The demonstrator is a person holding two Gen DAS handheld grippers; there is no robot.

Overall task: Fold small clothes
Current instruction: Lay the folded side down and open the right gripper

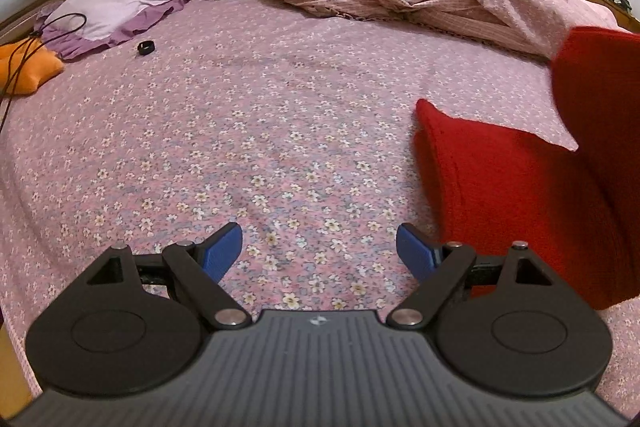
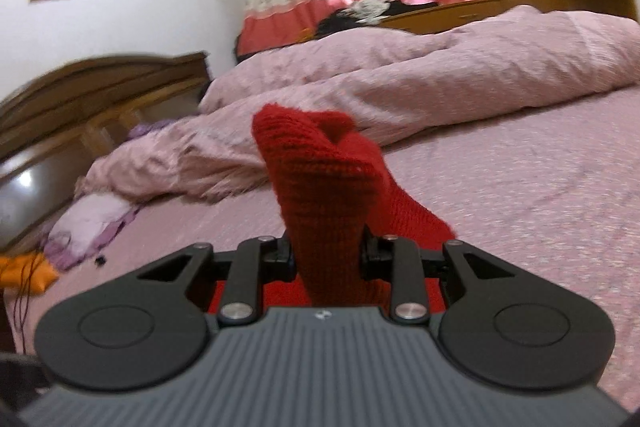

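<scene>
1. Clearly, the red knitted garment (image 2: pixel 324 187) is a soft, light, floppy knit: it bunches into a thick fold between the jaws of the right gripper (image 2: pixel 326 253), which is clenched on it, and the free part droops towards the floral bedsheet (image 2: pixel 520 187).
2. In the left wrist view the same red knit (image 1: pixel 512 195) lies partly on the sheet at the right, with one portion lifted and blurred at the frame's edge.
3. The left gripper (image 1: pixel 320 247) hangs released over bare floral sheet, jaws wide, nothing between them.
4. My judgement: the knit will stretch and sag rather than hold a crease, so taking it at a corner or hem edge, such as the pointed corner near the left gripper, should give a cleaner fold than pinching the bunched middle.
5. What kind of garment it is cannot be told; its full outline is cut off, and the right view is blurred. The right gripper's pads are hidden by the fabric.
</scene>
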